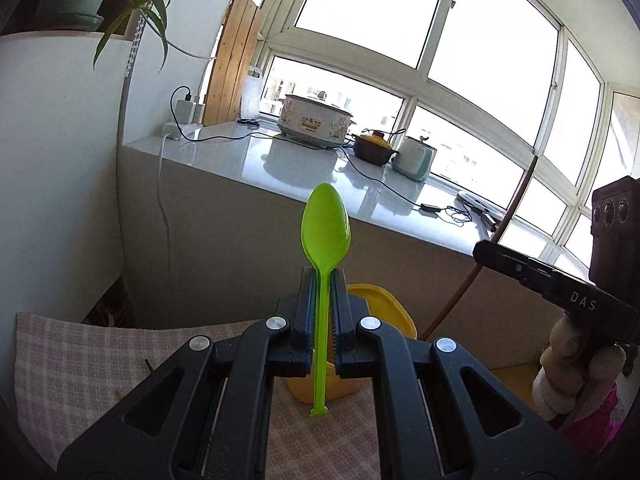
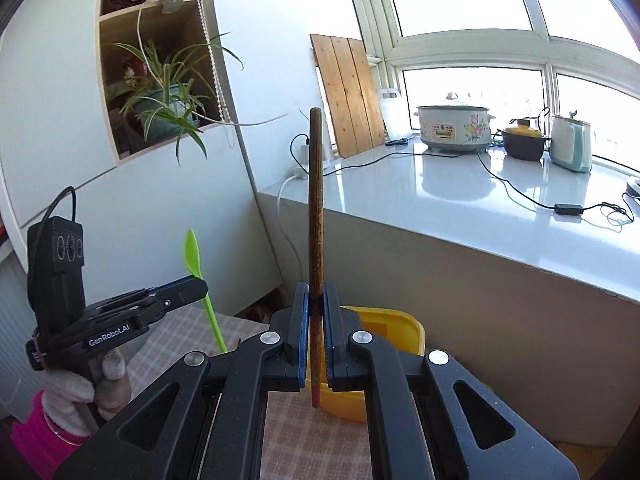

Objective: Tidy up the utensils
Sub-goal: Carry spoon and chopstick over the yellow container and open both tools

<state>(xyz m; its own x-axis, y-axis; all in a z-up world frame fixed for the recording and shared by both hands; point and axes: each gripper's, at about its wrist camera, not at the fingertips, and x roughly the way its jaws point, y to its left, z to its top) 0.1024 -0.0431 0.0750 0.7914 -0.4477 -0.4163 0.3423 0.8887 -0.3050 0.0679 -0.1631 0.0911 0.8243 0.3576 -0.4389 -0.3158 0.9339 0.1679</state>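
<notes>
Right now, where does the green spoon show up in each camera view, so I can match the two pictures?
Left wrist view: the green spoon stands upright at centre, clamped in the left gripper, bowl up.
Right wrist view: the spoon is at lower left, seen edge-on, held by the left gripper.
Shared landmark: the yellow tub on the checked cloth, just behind the grippers.

Glossy plastic spoon [image 1: 325,220]; prob. wood stick [image 2: 315,216], matt.

Table w/ checked cloth [image 1: 80,360], yellow tub [image 2: 400,320] sitting on it, far edge
</notes>
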